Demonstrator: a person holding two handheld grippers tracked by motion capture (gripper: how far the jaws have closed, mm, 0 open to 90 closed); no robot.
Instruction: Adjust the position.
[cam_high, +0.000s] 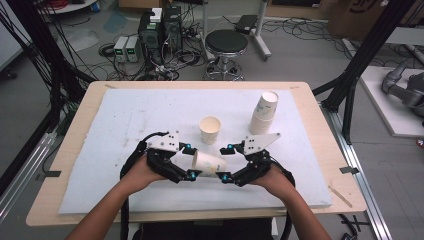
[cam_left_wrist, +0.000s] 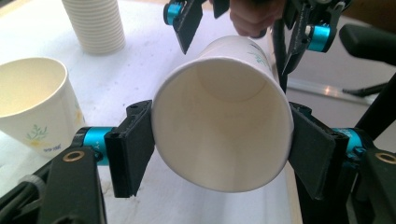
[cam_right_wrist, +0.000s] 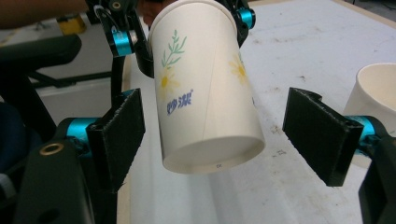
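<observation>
A white paper cup (cam_high: 207, 163) with a flower print lies on its side in the air above the near middle of the white mat (cam_high: 115, 120). My left gripper (cam_high: 190, 161) is shut on its open rim end; in the left gripper view both pads (cam_left_wrist: 133, 149) press the rim of the cup (cam_left_wrist: 219, 126). My right gripper (cam_high: 226, 162) faces it from the right and stands open around the cup's base (cam_right_wrist: 215, 154), with its pads (cam_right_wrist: 317, 135) apart from the wall. The left gripper (cam_right_wrist: 187, 28) is seen behind the cup in the right gripper view.
A second cup (cam_high: 210, 129) stands upright on the mat just beyond the grippers. A tilted stack of cups (cam_high: 263, 114) stands at the back right. The wooden table edge (cam_high: 320, 125) frames the mat. A stool (cam_high: 226, 42) and cables lie on the floor beyond.
</observation>
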